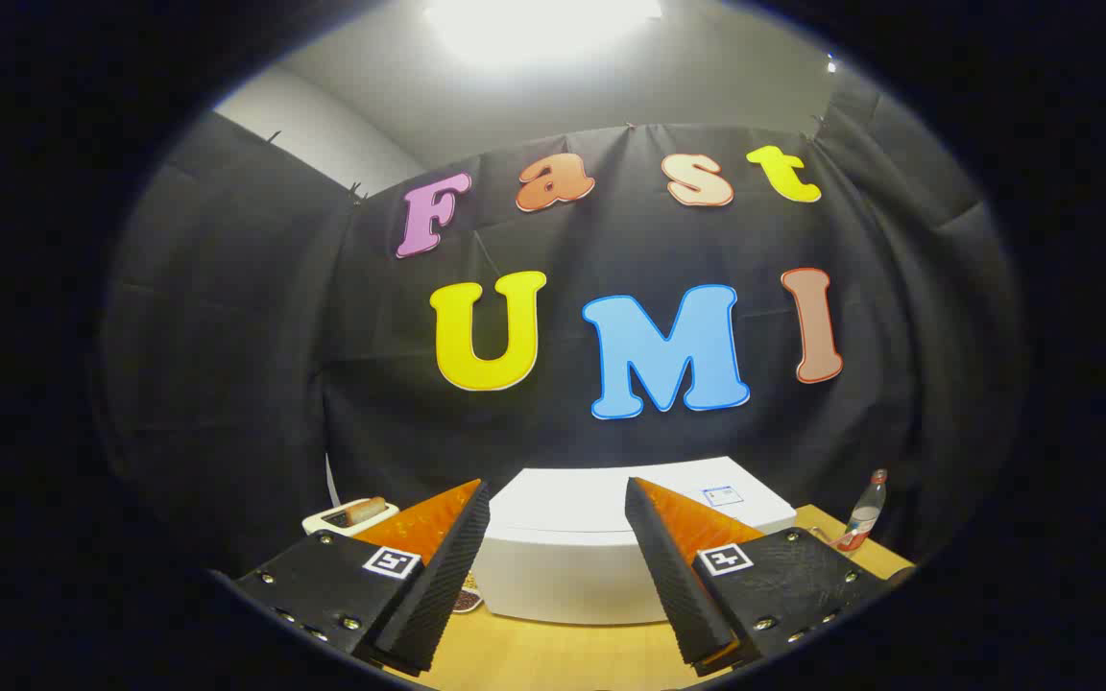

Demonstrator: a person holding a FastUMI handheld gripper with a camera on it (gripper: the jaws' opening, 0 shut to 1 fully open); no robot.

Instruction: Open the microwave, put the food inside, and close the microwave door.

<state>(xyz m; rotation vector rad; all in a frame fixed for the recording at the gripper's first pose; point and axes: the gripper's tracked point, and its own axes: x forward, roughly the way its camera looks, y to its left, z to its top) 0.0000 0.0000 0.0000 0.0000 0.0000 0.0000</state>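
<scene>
A white microwave [572,547] stands on the wooden table [553,657] ahead of me, seen from above its top, door side not visible. My gripper [558,494] is open, its two fingers spread wide with nothing between them, and the microwave shows in the gap beyond the tips. To the left of the microwave, behind my left finger, sits a small white appliance [347,518] with a brownish piece of food [366,511] on top. A small patterned item [467,602] peeks out by the left finger's base.
A clear bottle with a red cap [865,513] stands on the table to the right of the microwave, beyond my right finger. Black cloth walls close the booth behind and on both sides. A bright ceiling light [543,24] glares overhead.
</scene>
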